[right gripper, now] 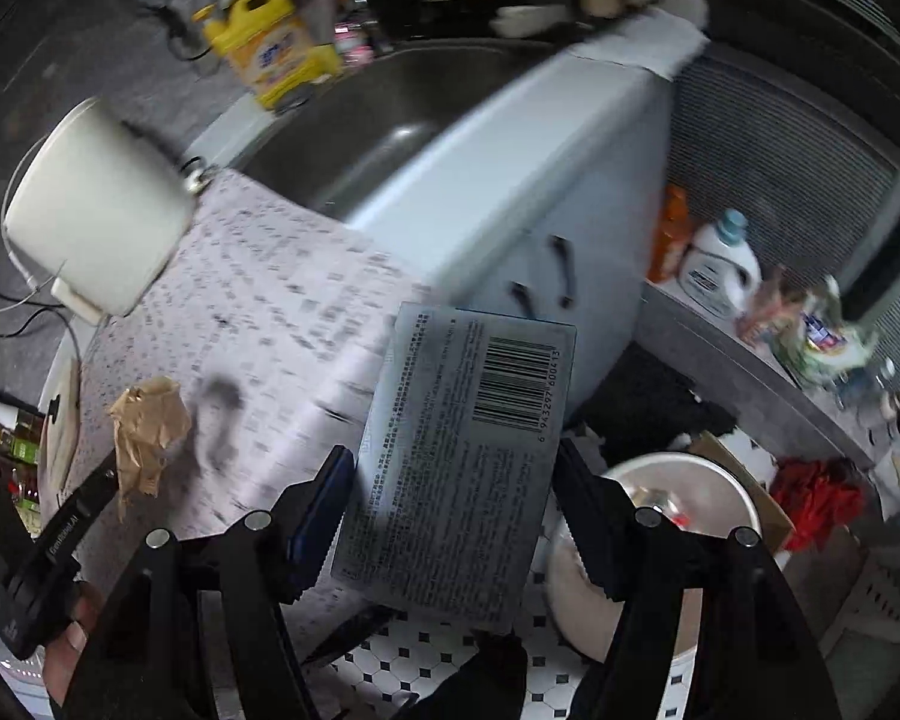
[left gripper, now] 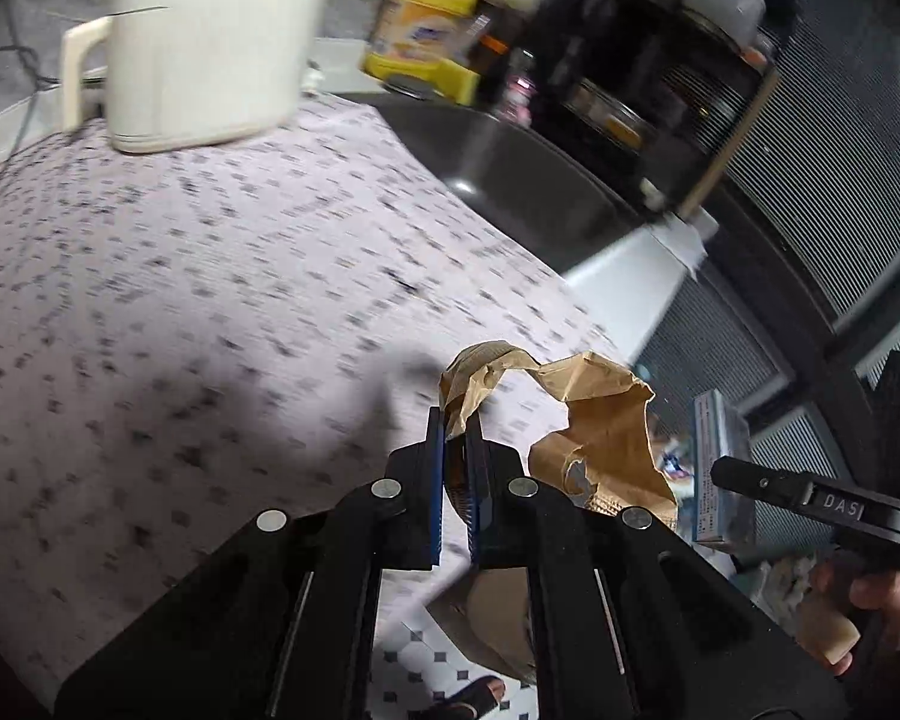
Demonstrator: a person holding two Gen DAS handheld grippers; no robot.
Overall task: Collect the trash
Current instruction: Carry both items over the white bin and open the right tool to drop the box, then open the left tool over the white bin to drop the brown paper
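A crumpled piece of brown paper (left gripper: 594, 420) is pinched at one twisted end between the blue pads of the left gripper (left gripper: 457, 432), whose fingers are closed down almost together on it. The rest of the paper hangs loose to the right of the fingers, above the edge of the speckled counter (left gripper: 210, 300). From the right wrist camera the same brown paper (right gripper: 147, 432) shows at the tip of the left gripper (right gripper: 111, 471), just over the counter (right gripper: 282, 300).

The right gripper (right gripper: 450, 468) holds a flat grey box (right gripper: 462, 456) with a barcode on its printed face; its fingers stand wide apart and press on the two long sides of the box. The box sits over the counter's front edge, with a round white bin (right gripper: 660, 540) on the tiled floor (right gripper: 414, 660) below and to the right. In the left view the box (left gripper: 720, 468) appears edge-on just beside the paper, in the right gripper (left gripper: 720, 471).

Farther back on the counter stands a white kettle (left gripper: 210, 42), with a yellow bottle (left gripper: 426, 30) and a dark metal sink (left gripper: 510, 180) behind it. Both views are blurred.
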